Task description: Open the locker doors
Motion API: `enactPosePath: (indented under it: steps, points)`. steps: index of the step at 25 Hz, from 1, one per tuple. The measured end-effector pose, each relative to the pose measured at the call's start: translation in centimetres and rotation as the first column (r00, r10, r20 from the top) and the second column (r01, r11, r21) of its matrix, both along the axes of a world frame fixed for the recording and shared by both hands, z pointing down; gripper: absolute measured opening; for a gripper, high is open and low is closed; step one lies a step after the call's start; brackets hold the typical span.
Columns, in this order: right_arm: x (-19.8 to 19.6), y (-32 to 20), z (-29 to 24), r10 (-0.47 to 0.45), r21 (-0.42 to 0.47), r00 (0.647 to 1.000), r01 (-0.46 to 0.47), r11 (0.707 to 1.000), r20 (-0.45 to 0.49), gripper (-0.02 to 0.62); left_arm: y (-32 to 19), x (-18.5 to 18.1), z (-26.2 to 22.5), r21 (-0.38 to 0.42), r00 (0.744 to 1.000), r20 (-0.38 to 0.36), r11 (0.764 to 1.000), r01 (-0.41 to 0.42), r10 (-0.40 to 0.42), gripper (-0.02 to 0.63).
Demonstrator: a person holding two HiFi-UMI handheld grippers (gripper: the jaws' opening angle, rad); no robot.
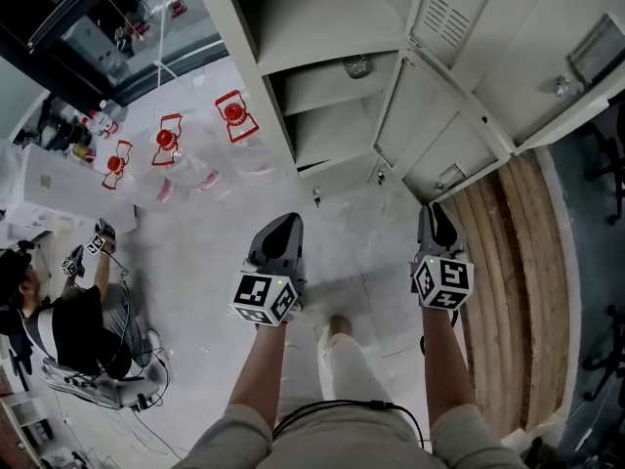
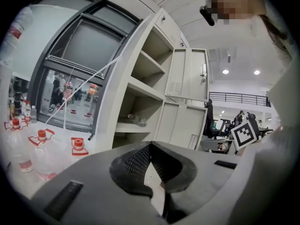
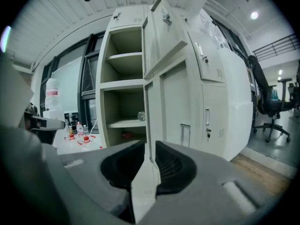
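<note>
The cream locker (image 1: 332, 27) stands ahead with its left column of shelves exposed. Its upper door (image 1: 459, 18) hangs open, and a lower door (image 1: 435, 130) stands ajar toward me. My right gripper (image 1: 437, 218) is at that lower door's free edge. In the right gripper view the thin door edge (image 3: 150, 121) runs between the jaws of the right gripper (image 3: 149, 146), and both pads press on it. My left gripper (image 1: 278, 225) hovers over the floor in front of the locker. In the left gripper view the tips of the left gripper (image 2: 150, 146) meet with nothing between them.
Several water bottles with red handles (image 1: 234, 115) lie on the floor to the left. A person (image 1: 78, 330) sits at the far left with another pair of grippers. Wooden boards (image 1: 508, 262) run along the right. A small clear object (image 1: 356, 66) rests on a shelf. An office chair (image 3: 274, 102) stands at the right.
</note>
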State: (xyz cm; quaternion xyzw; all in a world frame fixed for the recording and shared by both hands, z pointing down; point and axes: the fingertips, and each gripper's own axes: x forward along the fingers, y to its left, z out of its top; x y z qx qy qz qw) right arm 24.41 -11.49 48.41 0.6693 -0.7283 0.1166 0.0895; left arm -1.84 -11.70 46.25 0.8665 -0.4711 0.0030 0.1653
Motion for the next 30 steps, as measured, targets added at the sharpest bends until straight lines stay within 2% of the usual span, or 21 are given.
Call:
enactPosePath:
  steps: [7,14,21,25,30]
  points:
    - [-3.8,-0.5,-2.0,-0.089,0.038,0.995,0.087,0.995,0.034,0.048,0.5,-2.0,-1.3,0.018,0.999,-0.001,0.999,0.038,-0.038,-0.002]
    - [-9.7,-1.8,0.3,-0.203,0.015,0.977,0.202,0.979,0.070,0.048,0.4,-4.8,0.5,-0.001,0.998,-0.008,0.998,0.066,-0.066,-0.002]
    - [-16.7,-3.2,10.6,-0.363,-0.039,0.927,0.368,0.929,0.095,0.048,-1.2,-7.2,8.4,-0.038,0.996,-0.056,0.997,0.064,-0.066,-0.002]
    - [-20.0,-5.0,18.1,-0.415,-0.047,0.904,0.421,0.906,0.099,0.048,-3.7,-9.1,14.1,-0.024,0.994,-0.088,0.998,0.062,-0.063,-0.002]
    - [-23.1,-7.5,28.7,-0.448,-0.050,0.888,0.454,0.889,0.104,0.048,-6.8,-11.8,23.4,-0.004,0.997,-0.064,0.999,0.033,-0.033,-0.002]
